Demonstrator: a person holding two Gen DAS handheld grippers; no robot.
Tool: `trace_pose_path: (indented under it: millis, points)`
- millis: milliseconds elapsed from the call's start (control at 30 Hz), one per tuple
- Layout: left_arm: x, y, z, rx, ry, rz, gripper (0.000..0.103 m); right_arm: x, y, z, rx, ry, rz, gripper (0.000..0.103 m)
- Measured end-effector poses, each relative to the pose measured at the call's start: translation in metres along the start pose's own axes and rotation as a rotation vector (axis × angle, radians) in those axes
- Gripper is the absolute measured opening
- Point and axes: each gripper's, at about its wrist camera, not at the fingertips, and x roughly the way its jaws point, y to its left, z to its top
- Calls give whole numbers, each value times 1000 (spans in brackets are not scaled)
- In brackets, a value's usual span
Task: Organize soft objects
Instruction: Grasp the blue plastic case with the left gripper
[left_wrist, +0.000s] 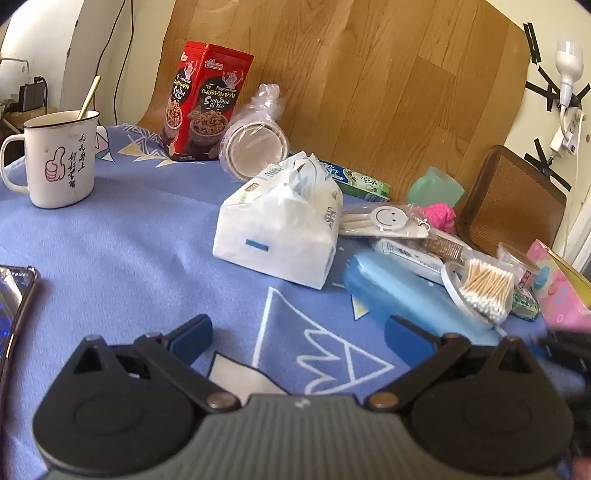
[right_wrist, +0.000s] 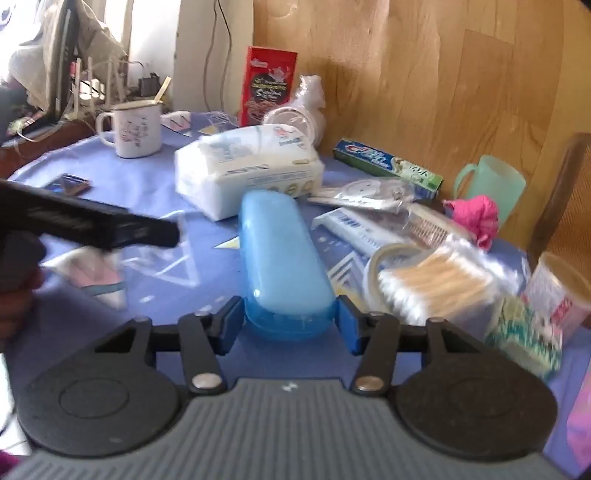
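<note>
A white soft pack of tissues (left_wrist: 280, 229) (right_wrist: 247, 166) lies in the middle of the blue tablecloth (left_wrist: 129, 229). A pink fluffy ball (left_wrist: 439, 216) (right_wrist: 476, 214) sits at the far right beside a green cup (right_wrist: 491, 177). My left gripper (left_wrist: 299, 332) stands wide open over bare cloth, short of the tissues, with nothing between its fingers. My right gripper (right_wrist: 290, 325) has its blue pads against both sides of the near end of a blue oblong plastic case (right_wrist: 284, 266) (left_wrist: 406, 295). The left gripper (right_wrist: 166, 232) shows blurred at that view's left edge.
A white mug (left_wrist: 59, 158) with a spoon, a red tin (left_wrist: 207, 103), bagged paper cups (left_wrist: 255, 140) and a toothpaste box (right_wrist: 388, 162) stand toward the back. Cotton swabs (right_wrist: 432, 284), a comb packet (right_wrist: 369, 225) and small boxes crowd the right. A phone (left_wrist: 14, 295) lies left. A wooden board (left_wrist: 369, 74) backs the table.
</note>
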Motion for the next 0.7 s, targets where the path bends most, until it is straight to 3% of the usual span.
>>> trace_pose_path:
  millis: [133,233,333,433,600,700]
  points:
    - [1,1,0,-4,-2,-10,103,-29,-2,-34,12,26,75,55]
    - [3,-3,0,18,7,-14,103,-30,-4,-40,48,61,126,58]
    - [4,-6,-1,41,17,-10,103,-39,-8,-43,76,52,128,69]
    - [1,-9,-3,38,40,-26,103,-35,-1,-43,83,17,109,72]
    - [-11,-3,2,-184,159,-321,103,-28,3,-40,67,9,129,74]
    - [-1,-16,-2,-168,207,-345,99,-30,7,-42,49,-3,137,67]
